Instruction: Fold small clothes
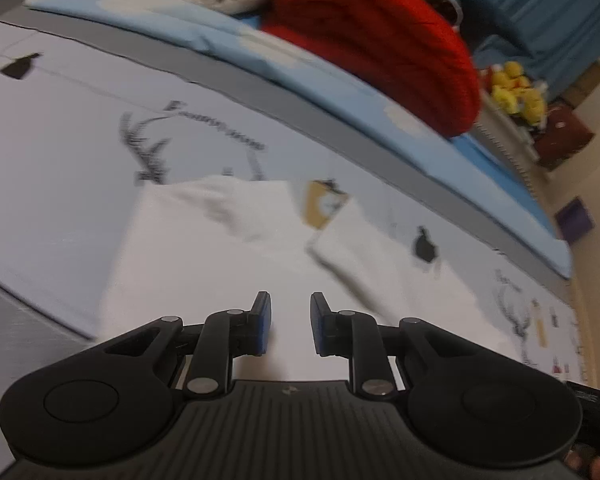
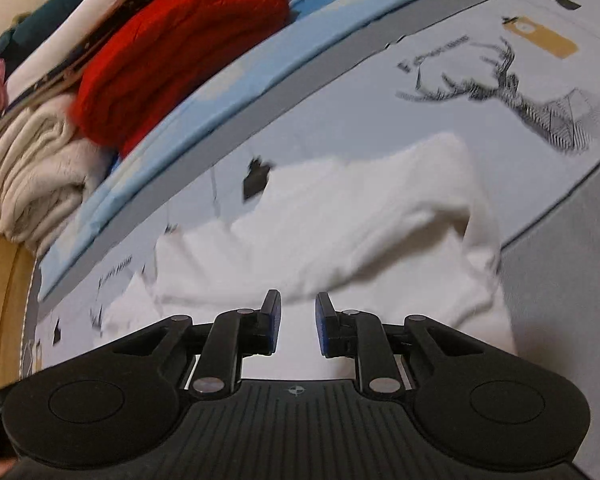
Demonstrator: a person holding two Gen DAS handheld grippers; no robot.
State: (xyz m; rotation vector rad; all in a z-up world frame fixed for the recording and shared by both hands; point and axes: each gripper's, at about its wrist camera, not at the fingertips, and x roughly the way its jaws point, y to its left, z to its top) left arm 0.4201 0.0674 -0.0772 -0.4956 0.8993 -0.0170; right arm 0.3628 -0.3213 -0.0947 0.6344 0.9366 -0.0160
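The small garment (image 1: 204,264) is plain white. The bed sheet (image 1: 60,128) under it is pale grey-white, printed with black stag heads, black and mustard bottles and dark lettering, with a grey border. The folded sheet (image 1: 204,32) is sky blue with white clouds. The knitted sweater (image 2: 172,52) is bright red; the folded blanket (image 2: 36,176) is cream. Each tool's (image 1: 290,322) pads are blue on black.

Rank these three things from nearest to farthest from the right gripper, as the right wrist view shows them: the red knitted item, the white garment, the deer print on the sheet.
1. White garment: directly ahead of the right gripper, spreading out under the fingers.
2. Deer print: beyond the garment, upper right.
3. Red knitted item: past the blue pad, upper left, on the pile.
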